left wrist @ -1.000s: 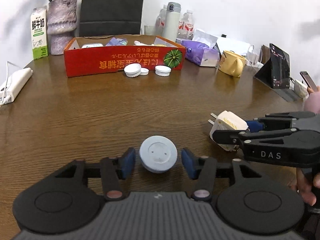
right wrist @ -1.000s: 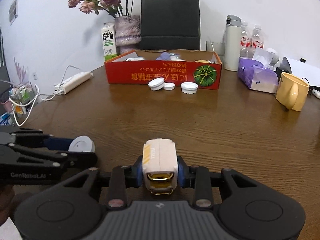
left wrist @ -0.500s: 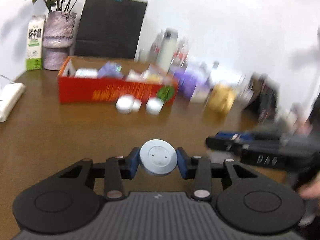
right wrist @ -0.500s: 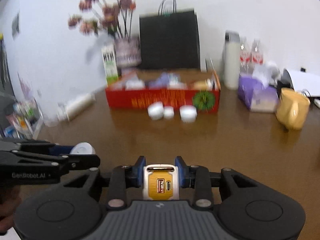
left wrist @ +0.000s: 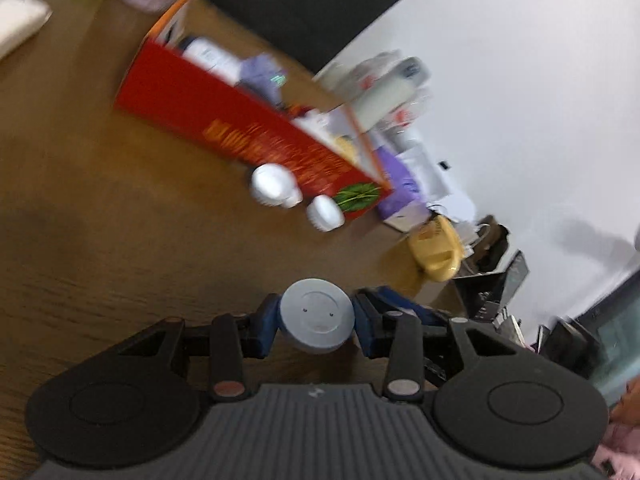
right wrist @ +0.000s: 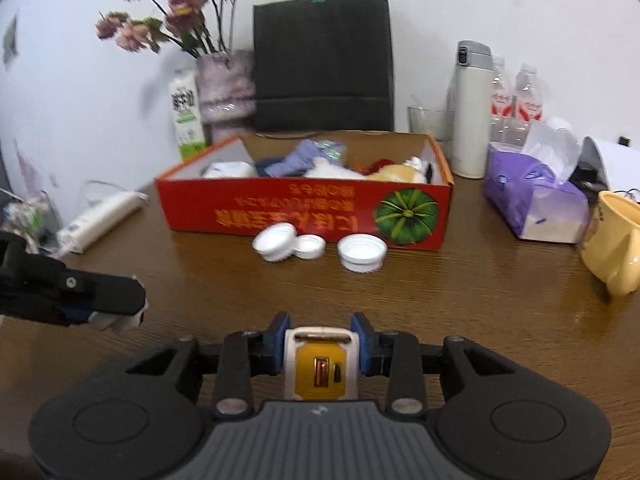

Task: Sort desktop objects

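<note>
My left gripper (left wrist: 316, 320) is shut on a round light-blue lid (left wrist: 317, 322) and holds it in the air, rolled sideways. It also shows in the right wrist view (right wrist: 100, 304) at the left. My right gripper (right wrist: 320, 344) is shut on a white and yellow charger plug (right wrist: 320, 364), lifted above the table. A red cardboard box (right wrist: 304, 216) with several items inside stands ahead, also in the left wrist view (left wrist: 224, 116). Three white caps (right wrist: 362, 254) lie in front of the box.
A yellow mug (right wrist: 612, 248), a purple tissue pack (right wrist: 532, 200), a white flask (right wrist: 472, 112) and water bottles stand at the right. A black bag (right wrist: 324, 60), a vase (right wrist: 224, 88), a milk carton (right wrist: 186, 112) and a power strip (right wrist: 100, 216) are behind and left.
Both grippers have lifted their objects off the table and moved toward the box. The left gripper has rolled strongly to one side; its view is tilted and blurred.
</note>
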`<state>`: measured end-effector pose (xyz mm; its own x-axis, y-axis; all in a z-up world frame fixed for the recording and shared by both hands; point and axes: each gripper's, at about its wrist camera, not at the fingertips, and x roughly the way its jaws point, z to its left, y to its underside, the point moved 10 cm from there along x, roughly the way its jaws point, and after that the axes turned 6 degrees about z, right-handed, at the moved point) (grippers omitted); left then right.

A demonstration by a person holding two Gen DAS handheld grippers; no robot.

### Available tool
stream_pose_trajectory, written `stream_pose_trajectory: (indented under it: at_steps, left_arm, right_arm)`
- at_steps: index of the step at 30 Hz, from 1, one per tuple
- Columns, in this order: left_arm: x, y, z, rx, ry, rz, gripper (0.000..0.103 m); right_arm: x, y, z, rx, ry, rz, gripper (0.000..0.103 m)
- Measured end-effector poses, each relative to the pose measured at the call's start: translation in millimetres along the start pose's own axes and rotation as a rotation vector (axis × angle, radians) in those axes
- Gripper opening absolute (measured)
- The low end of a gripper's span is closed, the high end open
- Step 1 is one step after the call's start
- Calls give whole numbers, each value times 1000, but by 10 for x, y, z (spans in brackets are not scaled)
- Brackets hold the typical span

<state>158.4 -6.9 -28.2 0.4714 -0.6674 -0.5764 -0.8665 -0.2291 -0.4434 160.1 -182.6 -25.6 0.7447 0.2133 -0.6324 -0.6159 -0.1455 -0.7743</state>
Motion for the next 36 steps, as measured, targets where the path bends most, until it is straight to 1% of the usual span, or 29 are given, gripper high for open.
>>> stream_pose_trajectory:
  at_steps: [1,2,3,5,6,7,9,10,12,14,15,17,18,19,20,21,25,27,29,31,32,33,35,36]
  left_arm:
    - [29,-16,28,-8,-4,11,40]
    - [40,-30,34,-9,-5,18,40]
    - [46,-33,39,-10,-7,20,40]
    - [60,-20,6,-1,-1,32,40]
    - [69,-2,-27,4,7,39,40]
    - [77,20,-59,13,13,47,40]
    - [95,64,-110,18,23,63,40]
    - [107,88,-125,23,25,71,40]
    - [115,106,-97,10,17,64,40]
    - [141,138,-68,-12,40,80,39]
    - [157,163,-79,-11,54,89,39]
    - [164,173,-71,-4,46,77,39]
    - [169,177,-47,-18,53,81,39]
    - [172,182,-13,-37,59,82,39]
    - [175,188,-1,-40,53,77,38]
    - [166,192,-4,-27,34,57,38]
    - [141,277,-42,63,-48,-8,38]
    - [139,332,-26,84,-66,-14,38]
    - [59,350,-5,107,-81,-52,43]
    - [-31,357,20,121,-82,-73,44]
    - [-70,358,49,111,-88,-80,43]
    - [-115,362,86,110,-110,-88,42]
    - [-177,381,130,139,-148,-104,38]
    - [-207,401,177,146,-171,-106,34]
  right_arm:
    - [-76,-3,23,-32,18,-28,42]
    - [-173,9,84,-79,18,-60,44]
    - [-246,37,172,-120,-6,-72,44]
    - [-283,161,395,-159,-128,-25,41]
    - [-276,207,489,-169,-188,-15,36]
    - [-243,251,572,-188,-224,-5,34]
    - [-190,287,666,-216,-223,7,33]
    - [-182,276,687,-212,-237,-3,33]
    - [-174,245,737,-190,-295,-3,33]
    - [-179,230,763,-164,-336,-11,32]
    - [-167,217,754,-152,-350,-15,32]
    - [-122,196,735,-139,-361,-9,32]
    - [-119,201,724,-132,-372,-7,30]
    - [-107,214,740,-124,-387,5,25]
    - [-93,228,754,-119,-385,21,24]
    - [-70,241,766,-112,-379,29,22]
    - [-33,307,771,-53,-368,69,22]
    - [-17,362,799,-68,-350,96,22]
    - [-49,398,790,-98,-298,100,22]
    - [-70,415,770,-89,-296,109,20]
    - [-80,418,752,-70,-302,110,17]
    - [-83,414,723,-54,-296,109,17]
    - [-73,407,667,-51,-268,101,17]
    - [-76,406,637,-45,-254,98,17]
